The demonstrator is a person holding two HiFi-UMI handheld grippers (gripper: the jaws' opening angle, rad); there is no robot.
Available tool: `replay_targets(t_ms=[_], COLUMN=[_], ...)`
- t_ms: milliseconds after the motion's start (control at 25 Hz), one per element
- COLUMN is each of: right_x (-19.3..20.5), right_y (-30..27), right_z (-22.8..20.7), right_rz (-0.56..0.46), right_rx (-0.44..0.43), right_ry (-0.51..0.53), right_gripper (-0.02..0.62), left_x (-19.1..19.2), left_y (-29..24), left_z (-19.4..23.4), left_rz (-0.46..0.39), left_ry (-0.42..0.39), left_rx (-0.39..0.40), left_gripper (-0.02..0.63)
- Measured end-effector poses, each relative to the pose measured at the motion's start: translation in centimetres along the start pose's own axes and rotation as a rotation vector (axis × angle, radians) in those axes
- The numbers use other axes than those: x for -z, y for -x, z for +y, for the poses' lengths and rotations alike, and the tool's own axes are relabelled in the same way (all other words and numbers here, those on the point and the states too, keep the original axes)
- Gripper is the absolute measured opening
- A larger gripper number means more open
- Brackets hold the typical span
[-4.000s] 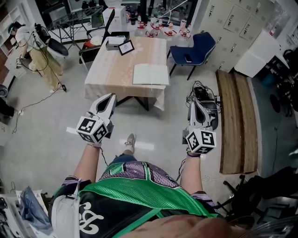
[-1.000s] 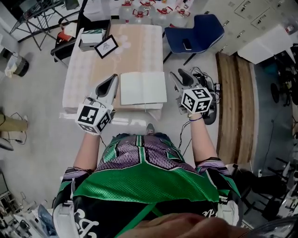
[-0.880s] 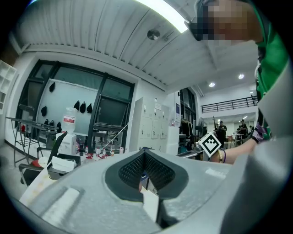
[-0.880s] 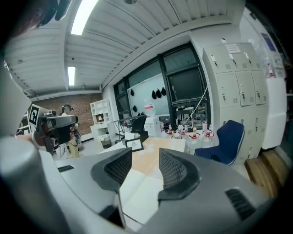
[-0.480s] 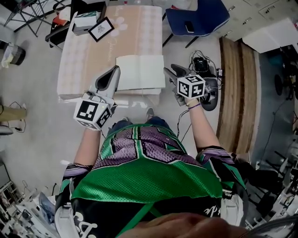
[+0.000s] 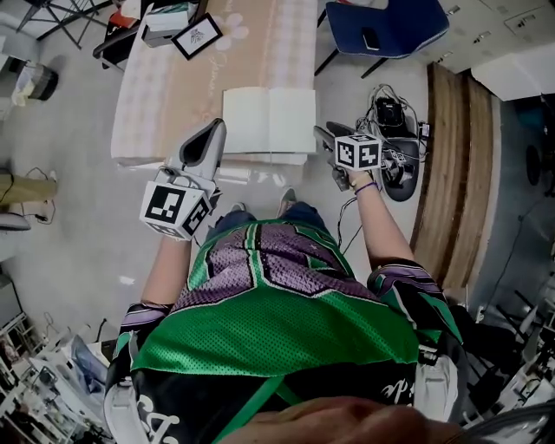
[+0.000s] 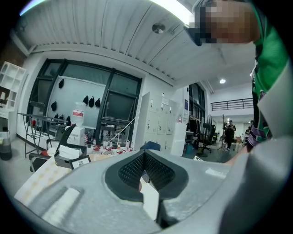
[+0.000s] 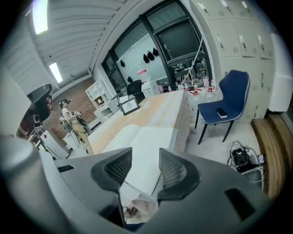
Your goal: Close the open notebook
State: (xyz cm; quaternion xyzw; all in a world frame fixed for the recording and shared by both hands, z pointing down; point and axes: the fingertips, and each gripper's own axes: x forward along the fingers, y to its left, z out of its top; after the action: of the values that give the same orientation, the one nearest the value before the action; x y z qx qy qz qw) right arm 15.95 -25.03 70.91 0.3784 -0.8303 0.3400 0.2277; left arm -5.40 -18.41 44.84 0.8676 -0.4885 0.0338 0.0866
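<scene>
The open notebook (image 6: 269, 120) lies flat with white pages up, at the near edge of the cloth-covered table (image 6: 165, 95). My left gripper (image 6: 212, 132) is shut and empty, with its tip just left of the notebook's near left corner. My right gripper (image 6: 323, 135) is open beside the notebook's near right corner, just off the table edge. In the right gripper view the notebook (image 8: 142, 139) shows through the gap of that gripper (image 8: 145, 161), which holds nothing. In the left gripper view the pads of the left gripper (image 7: 144, 156) meet, and the notebook is hidden.
A framed picture (image 6: 195, 35) and a tissue box (image 6: 169, 19) stand at the table's far left. A blue chair (image 6: 381, 26) is beyond the right corner. A device with cables (image 6: 395, 117) and wooden planks (image 6: 451, 147) lie on the floor to the right.
The person has walked up to the table over the last seconds. Both grippers have come forward to the notebook's near corners, and the right one has lowered beside its right edge.
</scene>
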Motion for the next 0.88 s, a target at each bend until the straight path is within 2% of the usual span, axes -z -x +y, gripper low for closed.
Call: replay_targets(t_ms=[200, 400, 600, 880], right_x=[2.0, 3.1, 4.1, 5.3], right_y=[-1.5, -2.7, -4.6, -6.1], right_z=[-3.1, -4.2, -4.4, -5.0], right_rz=[0.02, 0.036, 0.037, 0.044], right_rx=[-0.012, -0.024, -0.021, -0.006], right_ry=[-0.142, -0.186, -0.27, -0.352], right_gripper=[0.169, 0.169, 0.169, 0.169], left_x=[0.0, -0.1, 1.1, 1.7], left_y=[-2.8, -3.8, -3.7, -2.9], left_z=[-1.3, -2.1, -0.5, 1.6], left_rz=[0.029, 0.039, 0.076, 0.083], left_ry=[-0.021, -0.038, -0.026, -0.026], left_rx=[-0.005, 0.004, 0.04, 0.031], left_gripper=[0.015, 0.015, 0.015, 0.015])
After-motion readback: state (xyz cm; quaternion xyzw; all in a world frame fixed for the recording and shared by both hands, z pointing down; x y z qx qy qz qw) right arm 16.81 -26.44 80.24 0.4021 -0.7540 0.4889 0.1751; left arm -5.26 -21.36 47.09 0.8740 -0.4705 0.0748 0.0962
